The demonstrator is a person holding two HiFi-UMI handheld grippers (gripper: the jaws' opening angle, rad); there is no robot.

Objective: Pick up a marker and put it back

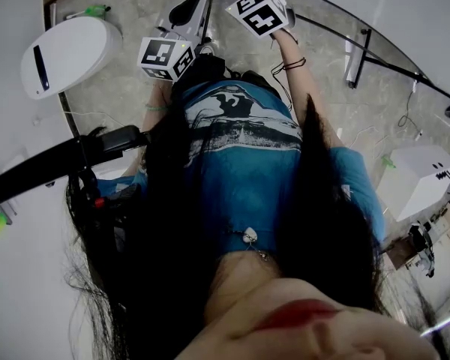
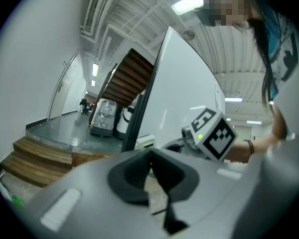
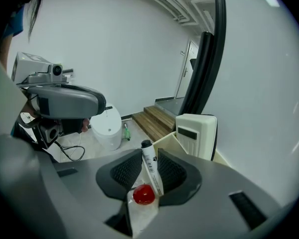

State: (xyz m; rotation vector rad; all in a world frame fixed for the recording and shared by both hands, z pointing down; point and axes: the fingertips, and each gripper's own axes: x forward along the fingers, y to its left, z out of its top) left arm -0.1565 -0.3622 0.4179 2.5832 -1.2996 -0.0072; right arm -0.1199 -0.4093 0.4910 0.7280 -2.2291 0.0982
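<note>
The right gripper (image 3: 148, 156) points down into a cream-coloured open box (image 3: 172, 141), with its jaws wide on either side of a white marker with a black cap (image 3: 150, 169). The marker stands inside the box, next to a red round cap (image 3: 144, 195), and is not yet squeezed. The left gripper (image 2: 150, 159) is closed and empty. Closing here could also catch the red cap, or tip the marker against the box wall.

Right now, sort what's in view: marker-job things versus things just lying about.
Job: white marker with black cap; cream tray behind it; right gripper, jaws around the marker.
Lying about: white round floor unit; green pen on floor; white boxy appliance.
</note>
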